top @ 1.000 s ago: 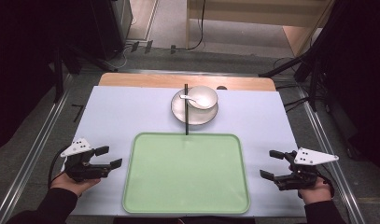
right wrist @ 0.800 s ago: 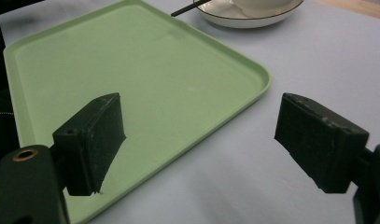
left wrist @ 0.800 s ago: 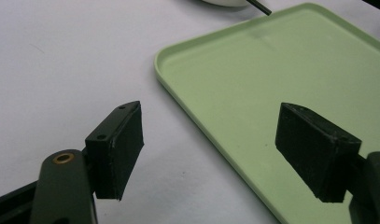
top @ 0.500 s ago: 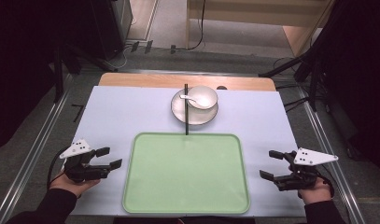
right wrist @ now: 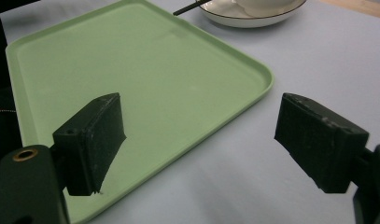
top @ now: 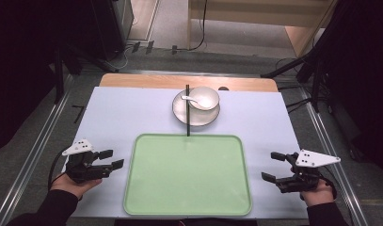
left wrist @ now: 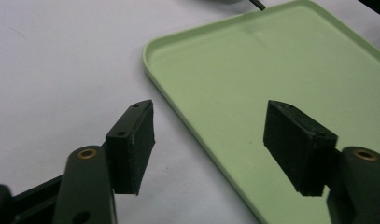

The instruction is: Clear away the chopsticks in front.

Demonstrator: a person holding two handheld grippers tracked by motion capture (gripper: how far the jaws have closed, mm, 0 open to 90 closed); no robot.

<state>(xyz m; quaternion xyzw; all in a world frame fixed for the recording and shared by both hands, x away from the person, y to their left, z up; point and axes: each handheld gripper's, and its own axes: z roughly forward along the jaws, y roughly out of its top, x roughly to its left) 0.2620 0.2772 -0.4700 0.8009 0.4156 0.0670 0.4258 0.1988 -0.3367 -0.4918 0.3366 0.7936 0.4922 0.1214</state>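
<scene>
Between both tools — green tray, jaws apart

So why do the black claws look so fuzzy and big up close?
In the left gripper view the jaw pads sit right by the camera, so they blur; same in the right gripper view. The high view keeps the green tray sharper, with dark surroundings.

A green tray lay at the near middle of the pale table. Beyond it stood a plate holding a bowl with a white spoon, and a black stick crossed the plate toward the tray's far rim. The left gripper and the right gripper flanked the tray, jaws apart.
</scene>
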